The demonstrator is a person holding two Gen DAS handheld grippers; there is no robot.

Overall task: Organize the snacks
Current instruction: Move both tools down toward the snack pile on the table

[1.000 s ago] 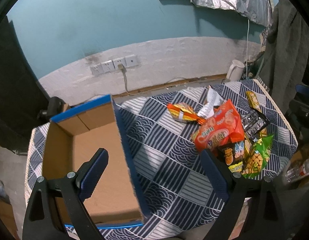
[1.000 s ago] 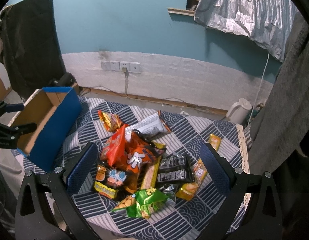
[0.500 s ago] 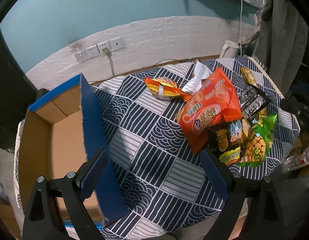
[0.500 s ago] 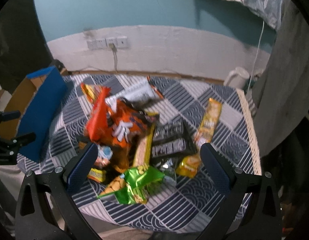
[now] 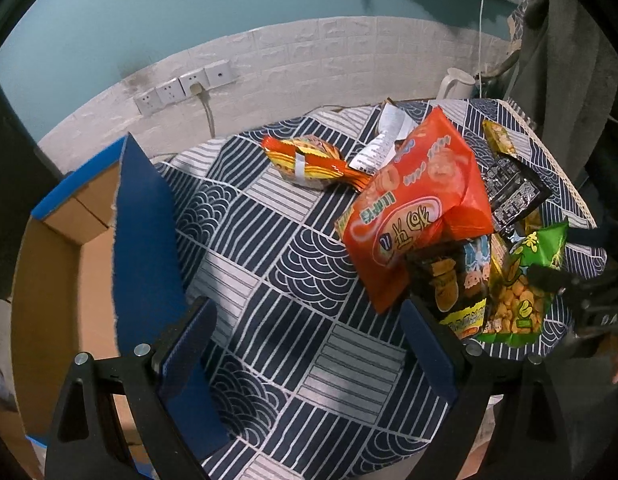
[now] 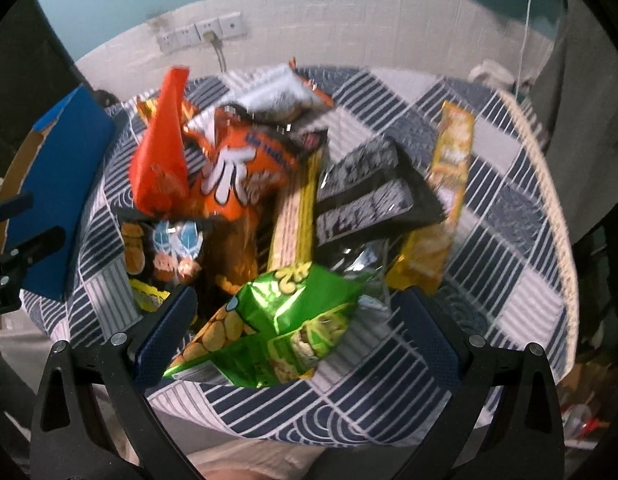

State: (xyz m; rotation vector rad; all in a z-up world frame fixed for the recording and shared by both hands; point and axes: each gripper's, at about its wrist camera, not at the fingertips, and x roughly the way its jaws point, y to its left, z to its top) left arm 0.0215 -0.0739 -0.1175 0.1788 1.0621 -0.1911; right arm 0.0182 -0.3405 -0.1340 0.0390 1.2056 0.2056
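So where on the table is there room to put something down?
Bare tablecloth lies between the cardboard box and the red bag, and on the far right beyond the yellow bar. The snack pile around the green bag is crowded. The box floor looks bare too.

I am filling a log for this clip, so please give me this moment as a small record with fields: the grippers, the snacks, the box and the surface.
left gripper: open, holds nothing, over the tablecloth
right gripper: open, at the green bag, not closed on it
snack pile: red bag on top, black packets, long yellow packet
separate snack: yellow-red packet, apart from the pile
box: cardboard, blue outside, open, no snack seen inside
background: wall sockets, white kettle
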